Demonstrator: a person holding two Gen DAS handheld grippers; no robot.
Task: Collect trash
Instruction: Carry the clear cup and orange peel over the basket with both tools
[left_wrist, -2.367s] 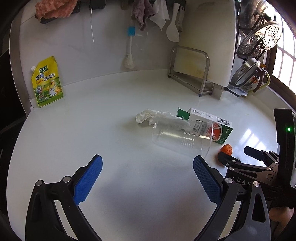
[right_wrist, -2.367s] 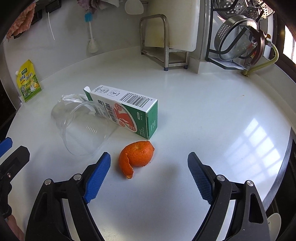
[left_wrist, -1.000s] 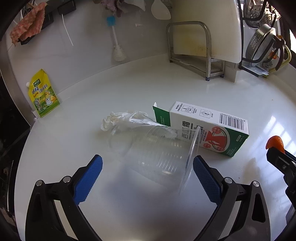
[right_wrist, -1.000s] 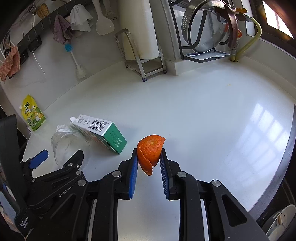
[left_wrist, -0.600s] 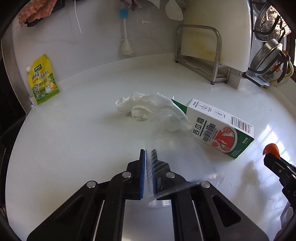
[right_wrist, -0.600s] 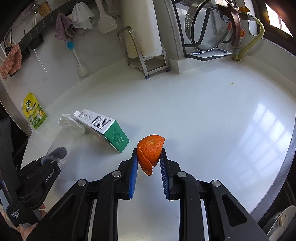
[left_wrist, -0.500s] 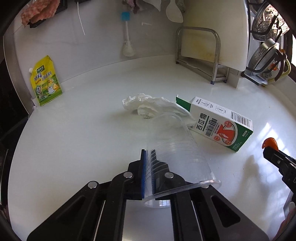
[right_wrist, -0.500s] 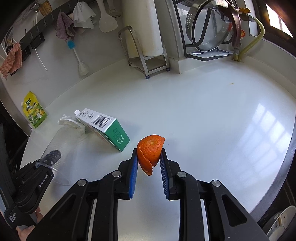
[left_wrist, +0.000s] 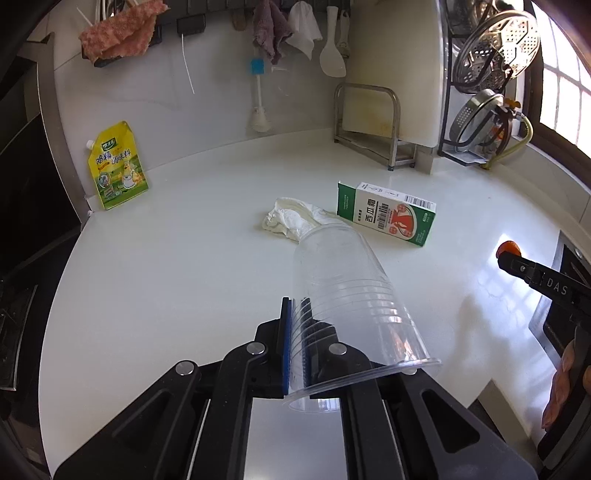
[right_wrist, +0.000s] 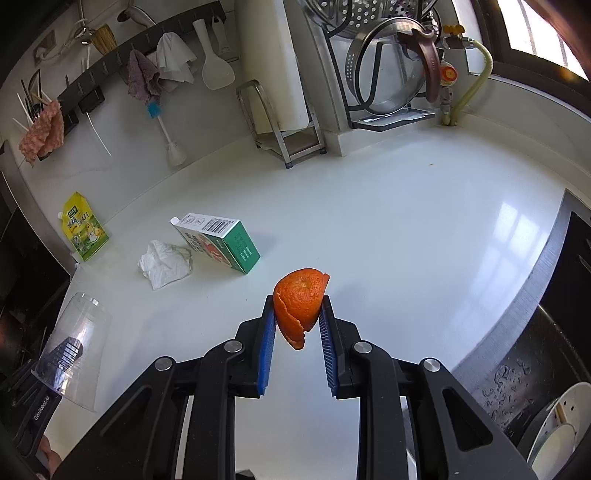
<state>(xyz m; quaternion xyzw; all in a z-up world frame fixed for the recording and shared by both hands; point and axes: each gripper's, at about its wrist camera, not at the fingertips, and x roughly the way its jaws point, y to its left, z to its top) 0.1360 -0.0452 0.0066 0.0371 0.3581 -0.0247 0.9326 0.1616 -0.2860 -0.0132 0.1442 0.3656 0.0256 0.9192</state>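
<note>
The clear plastic cup (left_wrist: 343, 295) was empty, tipped with its mouth toward the camera and its base out ahead, lifted off the white bench (left_wrist: 184, 258). The left claw (left_wrist: 295, 332) was clenched on the cup's wall near the rim, one blue pad outside and one inside. The green and white carton (left_wrist: 388, 214) lay on its side on the bench with its end flap open; what it held could not be seen. A crumpled tissue (left_wrist: 291, 221) lay just beside it. The right claw (right_wrist: 297, 325) was clamped on a piece of orange peel (right_wrist: 300, 306), held above the bench. A yellow pouch (left_wrist: 116, 166) leaned against the wall. A second before, the left claw stood wide open around the cup, which lay on the bench against the tissue and carton; since then it had closed and raised the cup clear of them.
</note>
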